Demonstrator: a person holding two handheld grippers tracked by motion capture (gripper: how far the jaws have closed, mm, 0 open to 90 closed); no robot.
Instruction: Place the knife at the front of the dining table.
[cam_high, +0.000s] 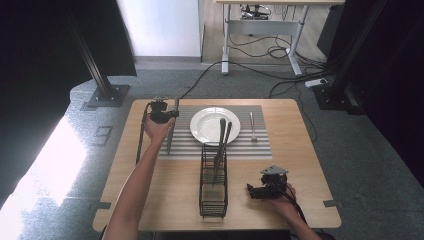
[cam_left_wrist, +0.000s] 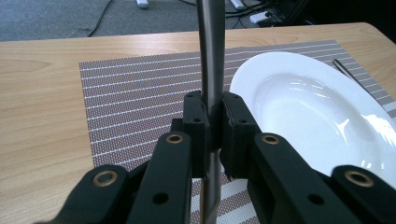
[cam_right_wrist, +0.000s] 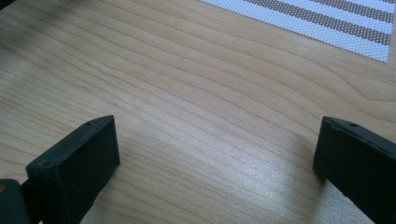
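My left gripper (cam_high: 162, 115) (cam_left_wrist: 214, 112) is shut on a long steel knife (cam_high: 170, 137) (cam_left_wrist: 210, 46), which stands steeply over the striped placemat (cam_high: 185, 145) (cam_left_wrist: 140, 88), just left of the white plate (cam_high: 215, 125) (cam_left_wrist: 317, 107). Its lower end is down near the mat; I cannot tell if it touches. A fork (cam_high: 252, 125) lies on the mat right of the plate. My right gripper (cam_high: 252, 191) (cam_right_wrist: 217, 149) rests low over the bare wooden table (cam_right_wrist: 196, 93) at the front right, jaws wide apart with nothing between them.
A black wire basket (cam_high: 214, 192) stands at the table's front middle, with two steel utensils (cam_high: 221, 142) leaning out of it toward the plate. A black cable (cam_high: 140, 140) trails along the table's left side. Beyond the table lie floor cables and desk legs.
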